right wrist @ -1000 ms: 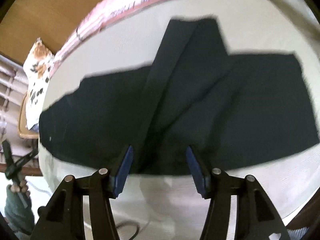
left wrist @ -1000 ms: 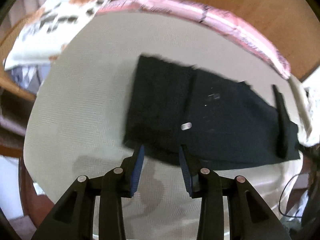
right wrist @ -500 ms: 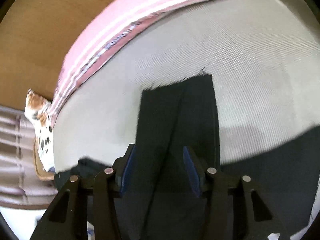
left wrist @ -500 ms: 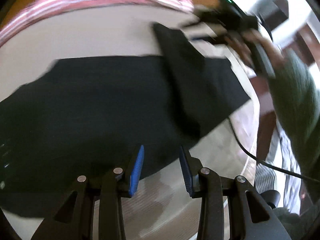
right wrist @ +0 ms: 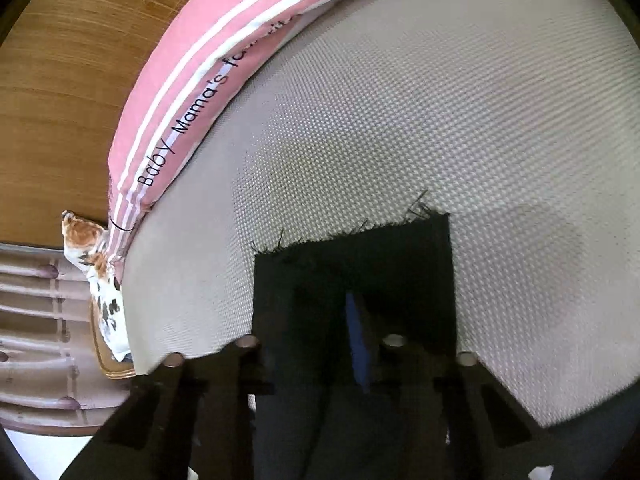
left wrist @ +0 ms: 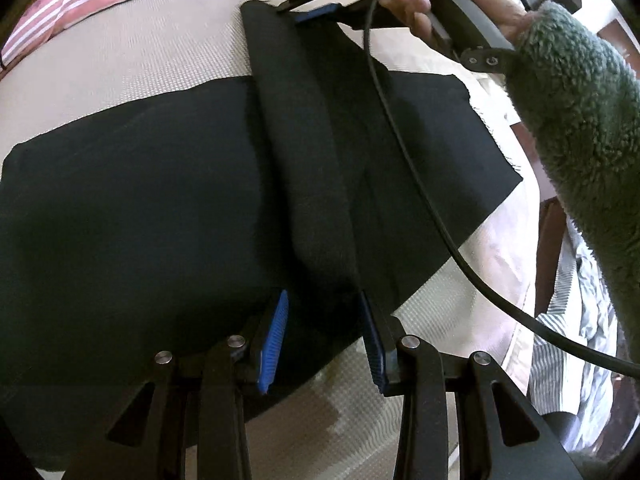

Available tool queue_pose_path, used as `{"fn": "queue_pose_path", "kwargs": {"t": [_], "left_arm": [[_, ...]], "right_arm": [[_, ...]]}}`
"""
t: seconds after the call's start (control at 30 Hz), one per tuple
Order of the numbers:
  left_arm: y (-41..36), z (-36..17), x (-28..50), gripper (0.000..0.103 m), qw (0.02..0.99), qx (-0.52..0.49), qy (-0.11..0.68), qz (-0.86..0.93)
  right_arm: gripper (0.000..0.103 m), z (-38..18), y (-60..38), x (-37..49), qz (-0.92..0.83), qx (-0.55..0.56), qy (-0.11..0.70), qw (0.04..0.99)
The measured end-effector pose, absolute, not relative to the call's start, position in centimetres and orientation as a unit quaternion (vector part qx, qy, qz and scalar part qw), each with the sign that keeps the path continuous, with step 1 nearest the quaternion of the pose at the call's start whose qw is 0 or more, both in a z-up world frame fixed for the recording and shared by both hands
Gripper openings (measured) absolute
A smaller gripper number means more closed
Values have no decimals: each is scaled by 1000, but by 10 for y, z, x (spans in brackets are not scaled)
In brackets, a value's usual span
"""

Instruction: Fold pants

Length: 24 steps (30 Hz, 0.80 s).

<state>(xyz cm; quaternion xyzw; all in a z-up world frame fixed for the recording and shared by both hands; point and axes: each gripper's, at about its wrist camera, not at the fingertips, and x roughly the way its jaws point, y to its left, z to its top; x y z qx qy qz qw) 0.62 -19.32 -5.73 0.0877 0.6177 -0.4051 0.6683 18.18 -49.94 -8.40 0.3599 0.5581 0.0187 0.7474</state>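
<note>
Black pants (left wrist: 132, 208) lie spread on a beige woven mat (left wrist: 168, 56). One leg lies crosswise over the rest, running from my left gripper to the far edge. My left gripper (left wrist: 322, 336) is open, its blue pads either side of the near end of that leg, at the pants' near edge. My right gripper (left wrist: 316, 8) shows at the top of the left wrist view, at the far leg end. In the right wrist view the frayed leg hem (right wrist: 356, 248) lies between the fingers of the right gripper (right wrist: 340, 344), which are closed on it.
A pink striped cushion (right wrist: 192, 92) printed "Baby Mama's" borders the mat's far side, against a wooden wall (right wrist: 60, 80). A patterned pillow (right wrist: 96, 280) lies at the left. A black cable (left wrist: 420, 184) crosses the pants. The person's green fleece sleeve (left wrist: 576, 120) is at right.
The right gripper has moved onto the leg hem and shut on it. The left gripper has moved to the near end of the crosswise leg and stays open.
</note>
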Motion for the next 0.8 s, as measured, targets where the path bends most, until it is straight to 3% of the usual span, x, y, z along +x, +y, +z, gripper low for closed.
{"fn": "queue_pose_path", "kwargs": {"t": [0.13,0.4,0.6,0.8], "left_arm": [[-198,-57,0,38,674,91,611,-404],[-200,-59,-3,38,681,94,604,-403],[-203,-59,-2,29,685,98,599,-404],[-205,-57,-7,23,684,105,590,-417]], "right_arm": [[9,-88,-497,186,33,371,549,748],[5,-71,-499,178,55,390,516,761],[4,-36,-500,168,63,415,482,769],[1,33,-523,109,60,424,414,803]]}}
